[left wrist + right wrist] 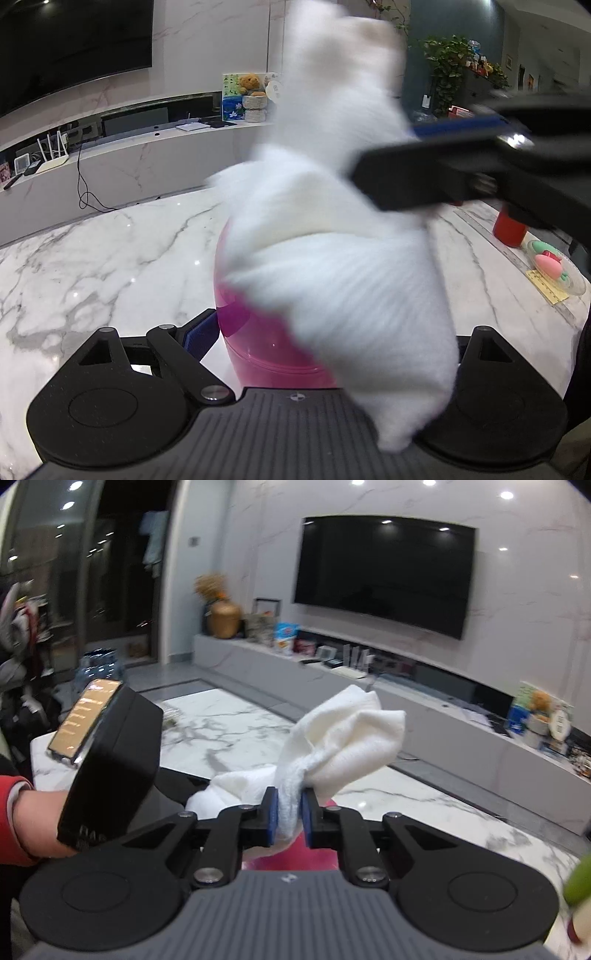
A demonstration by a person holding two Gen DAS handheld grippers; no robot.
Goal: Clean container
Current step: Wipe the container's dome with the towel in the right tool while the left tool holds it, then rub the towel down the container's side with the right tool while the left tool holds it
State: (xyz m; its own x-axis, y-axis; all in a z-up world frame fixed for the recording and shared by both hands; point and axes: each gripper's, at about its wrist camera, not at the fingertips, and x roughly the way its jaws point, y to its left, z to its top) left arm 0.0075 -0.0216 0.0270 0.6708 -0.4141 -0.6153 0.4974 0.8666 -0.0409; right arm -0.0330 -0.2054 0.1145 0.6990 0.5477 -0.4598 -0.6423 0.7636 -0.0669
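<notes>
in my left view the white cloth [332, 229] is smeared with blur and covers most of the pink container [255, 332], so i can't see its rim, its top or its right side. the cloth also hides the right finger of my left hand-held gripper [321, 332], so its grip can't be judged. my right hand-held gripper [424, 177] crosses there as a dark blur. in my right view only a pink sliver [291, 856] shows, and a green object [578, 882] is cut off at the edge.
</notes>
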